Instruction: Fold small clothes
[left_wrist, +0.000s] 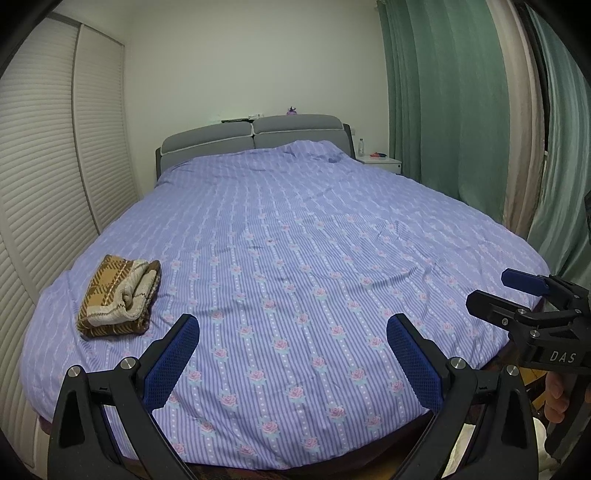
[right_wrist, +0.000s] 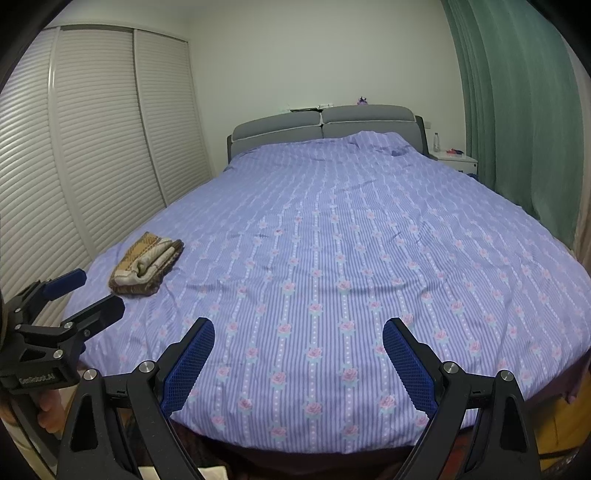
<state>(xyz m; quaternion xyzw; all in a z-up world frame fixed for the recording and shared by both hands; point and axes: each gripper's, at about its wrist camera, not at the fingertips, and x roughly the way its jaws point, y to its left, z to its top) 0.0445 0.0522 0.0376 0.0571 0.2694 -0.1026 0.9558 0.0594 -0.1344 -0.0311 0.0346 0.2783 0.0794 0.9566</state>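
A folded brown and cream plaid garment (left_wrist: 120, 297) (right_wrist: 147, 265) lies on the near left part of the bed. My left gripper (left_wrist: 291, 332) hovers open above the bed's foot, to the right of the garment, with nothing between its blue pads. It also shows at the left edge of the right wrist view, left gripper (right_wrist: 92, 293), jaws apart. My right gripper (right_wrist: 298, 334) stands open over the foot of the bed, empty. In the left wrist view the right gripper (left_wrist: 495, 291) sits at the right edge, held by a hand.
The bed (left_wrist: 303, 236) wears a purple striped floral cover with a grey headboard (left_wrist: 251, 134). White louvered wardrobe doors (right_wrist: 96, 129) run along the left. Green curtains (left_wrist: 443, 103) hang at the right, beside a white nightstand (left_wrist: 380, 162) with a bottle.
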